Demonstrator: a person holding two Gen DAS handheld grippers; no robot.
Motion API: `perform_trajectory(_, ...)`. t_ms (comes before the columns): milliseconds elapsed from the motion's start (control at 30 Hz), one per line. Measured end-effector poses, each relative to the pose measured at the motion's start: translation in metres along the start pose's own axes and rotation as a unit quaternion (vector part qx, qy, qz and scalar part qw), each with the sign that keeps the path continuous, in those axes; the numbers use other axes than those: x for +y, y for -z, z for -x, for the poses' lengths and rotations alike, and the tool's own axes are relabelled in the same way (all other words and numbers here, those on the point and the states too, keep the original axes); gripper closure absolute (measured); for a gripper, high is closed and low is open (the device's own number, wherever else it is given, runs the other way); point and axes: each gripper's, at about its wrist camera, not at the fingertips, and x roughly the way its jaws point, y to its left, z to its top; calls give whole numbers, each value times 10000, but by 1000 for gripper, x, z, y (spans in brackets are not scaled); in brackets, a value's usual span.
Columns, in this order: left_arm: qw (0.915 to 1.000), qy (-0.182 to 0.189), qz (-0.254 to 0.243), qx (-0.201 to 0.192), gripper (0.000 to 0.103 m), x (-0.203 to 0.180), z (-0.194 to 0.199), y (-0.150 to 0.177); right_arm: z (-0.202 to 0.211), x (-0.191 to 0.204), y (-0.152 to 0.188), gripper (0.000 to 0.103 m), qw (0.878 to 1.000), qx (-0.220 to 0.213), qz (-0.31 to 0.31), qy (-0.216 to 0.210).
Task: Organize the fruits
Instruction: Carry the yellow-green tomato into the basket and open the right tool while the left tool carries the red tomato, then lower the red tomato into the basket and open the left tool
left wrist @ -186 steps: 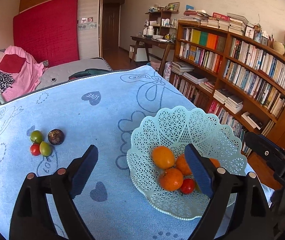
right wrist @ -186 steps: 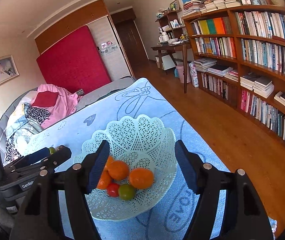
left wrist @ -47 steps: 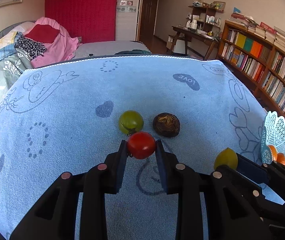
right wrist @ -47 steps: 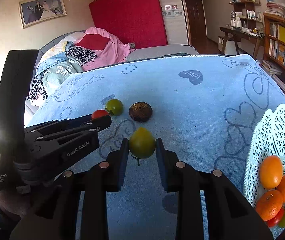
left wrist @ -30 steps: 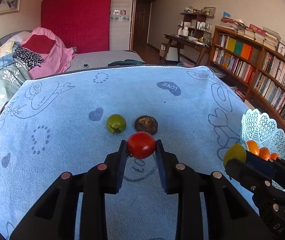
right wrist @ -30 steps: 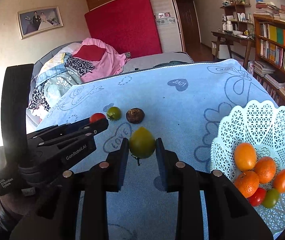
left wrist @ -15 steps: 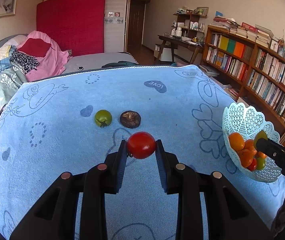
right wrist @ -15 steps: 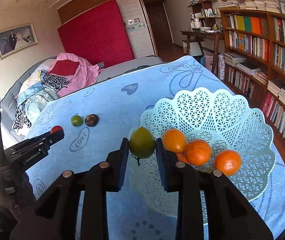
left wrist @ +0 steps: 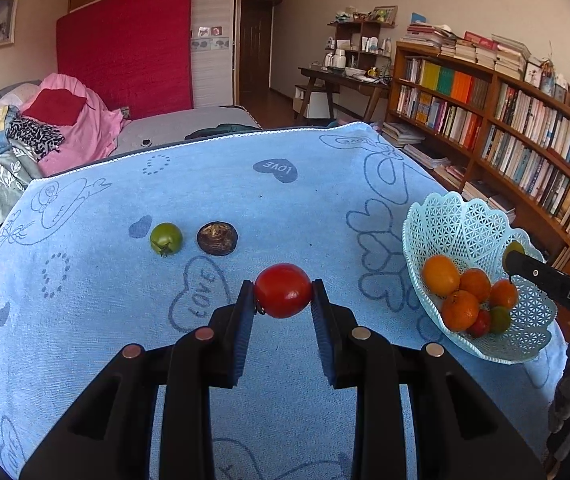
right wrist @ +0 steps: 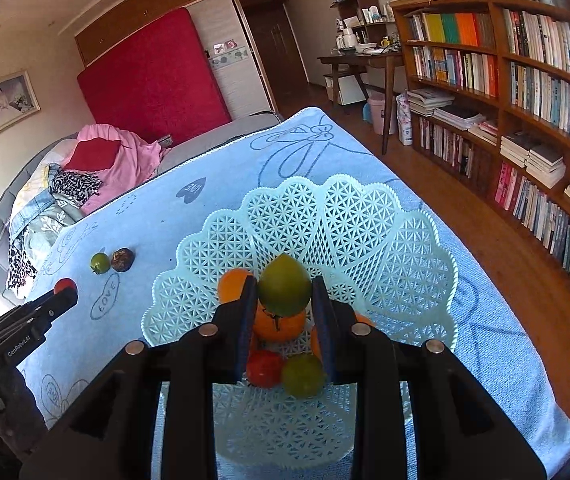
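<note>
The right hand-held gripper [right wrist: 285, 300] pinches a green fruit [right wrist: 284, 290] above the basket [right wrist: 405, 248]; released from here, it could bounce off the oranges [right wrist: 279, 326] below and roll out.

Pale mint lattice basket [right wrist: 365, 232] on a light blue cloth [left wrist: 85, 300] with darker blue hearts

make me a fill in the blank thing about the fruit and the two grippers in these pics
1. The left gripper is shut on a ____ tomato.
2. The right gripper holds a green fruit above the pale lattice ____.
3. On the blue cloth, a dark brown fruit lies beside a ____ tomato.
4. The largest fruits in the basket are ____ in colour.

Missing words: red; basket; green; orange
</note>
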Motion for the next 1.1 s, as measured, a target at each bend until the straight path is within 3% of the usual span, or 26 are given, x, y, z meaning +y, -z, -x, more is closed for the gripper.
perform_trajectory(233,9999,12,-119,7,74,-14,-2,-4,-8,-10,-2,74,9999,54,-94,-41)
perform_trajectory(367,9998,60,-200,13,74,-24,-4,-6,-4,-17,-3,62,9997,-58,-212,-90)
perform_trajectory(567,9993,137,-355,-30,74,-42,-7,-12,8,-29,-4,62,9990,-240,-358,-130)
perform_trajectory(933,9943,620,-865,-77,73,-102,-24,-30,27,-28,-12,61,9976,-657,-123,178)
perform_trajectory(1100,9916,869,-951,97,73,-126,-43,-41,29,-35,-15,55,9972,-679,-226,207)
